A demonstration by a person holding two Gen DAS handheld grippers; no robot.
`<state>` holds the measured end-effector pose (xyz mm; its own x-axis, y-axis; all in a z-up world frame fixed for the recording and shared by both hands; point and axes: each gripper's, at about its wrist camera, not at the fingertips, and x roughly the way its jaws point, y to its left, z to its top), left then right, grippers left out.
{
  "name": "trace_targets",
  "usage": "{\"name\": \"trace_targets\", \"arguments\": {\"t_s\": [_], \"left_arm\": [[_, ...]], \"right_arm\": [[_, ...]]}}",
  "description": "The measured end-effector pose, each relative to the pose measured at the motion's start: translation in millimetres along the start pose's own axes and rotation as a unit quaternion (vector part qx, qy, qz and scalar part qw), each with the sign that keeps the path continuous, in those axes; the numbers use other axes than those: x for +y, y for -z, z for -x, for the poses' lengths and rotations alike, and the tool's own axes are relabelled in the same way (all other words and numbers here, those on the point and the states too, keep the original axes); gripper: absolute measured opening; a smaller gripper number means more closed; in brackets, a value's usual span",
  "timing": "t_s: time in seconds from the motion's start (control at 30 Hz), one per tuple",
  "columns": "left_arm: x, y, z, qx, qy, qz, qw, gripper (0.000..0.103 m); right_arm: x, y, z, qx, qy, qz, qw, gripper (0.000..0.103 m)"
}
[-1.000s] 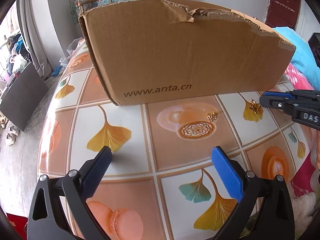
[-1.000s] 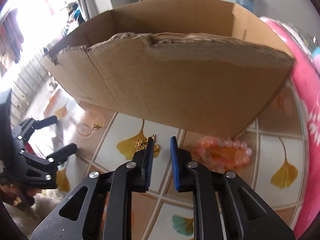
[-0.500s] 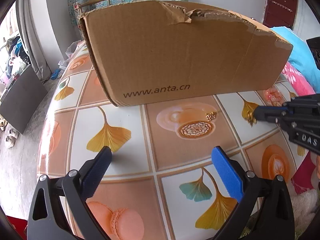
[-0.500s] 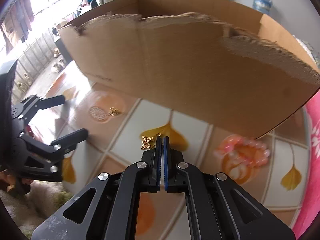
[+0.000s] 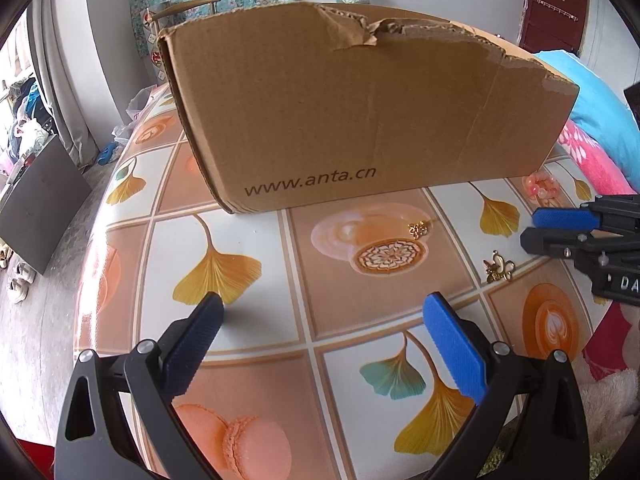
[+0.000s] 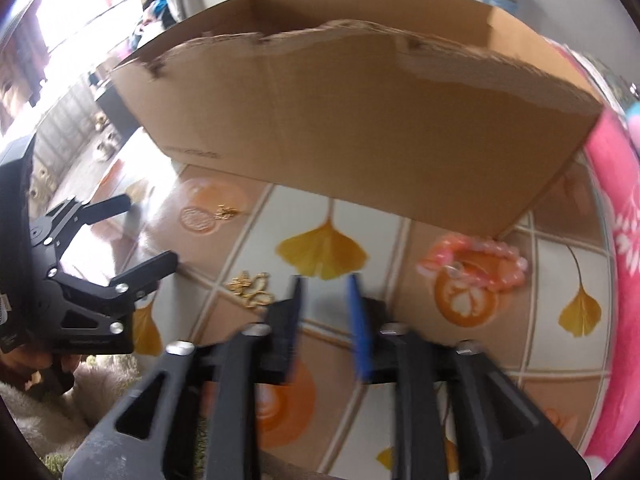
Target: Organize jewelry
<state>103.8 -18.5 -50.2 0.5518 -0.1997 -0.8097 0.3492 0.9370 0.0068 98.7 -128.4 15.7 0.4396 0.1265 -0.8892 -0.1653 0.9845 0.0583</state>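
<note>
A pair of gold butterfly earrings (image 6: 250, 288) (image 5: 498, 270) lies on the patterned tablecloth (image 5: 248, 220), just left of my right gripper (image 6: 325, 288) (image 5: 528, 226). That gripper's jaws are opening and nothing is between them. A smaller gold earring (image 5: 419, 230) (image 6: 226, 212) rests on the coffee-cup print in front of the cardboard box (image 5: 360, 120) (image 6: 360, 120). A pink bead bracelet (image 6: 476, 260) (image 5: 540, 188) lies by the box's right corner. My left gripper (image 5: 324, 312) (image 6: 146, 232) hangs wide open over the near part of the table, holding nothing.
The big torn cardboard box fills the far half of the table. A pink and blue blanket (image 6: 624, 240) borders the right side. A fluffy beige cloth (image 5: 612, 396) lies at the near right edge. The floor drops away on the left.
The right gripper closed on the butterfly earrings, carried them off the ginkgo leaf towards the near side, then opened; they now lie loose on the table. The left gripper stayed still.
</note>
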Motion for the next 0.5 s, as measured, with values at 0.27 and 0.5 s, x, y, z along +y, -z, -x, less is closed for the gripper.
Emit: {"name": "trace_targets", "arguments": {"t_s": [0.27,0.5], "left_arm": [[-0.8,1.1,1.1,0.001,-0.002,0.002,1.0,0.098],[-1.2,1.2,0.6,0.002,-0.004,0.003,1.0,0.098]], "right_arm": [[-21.2,9.8,0.1,-0.003,-0.014,0.003,1.0,0.08],[-45.7,21.7,4.9,-0.014,-0.026,-0.012,0.999,0.095]]}}
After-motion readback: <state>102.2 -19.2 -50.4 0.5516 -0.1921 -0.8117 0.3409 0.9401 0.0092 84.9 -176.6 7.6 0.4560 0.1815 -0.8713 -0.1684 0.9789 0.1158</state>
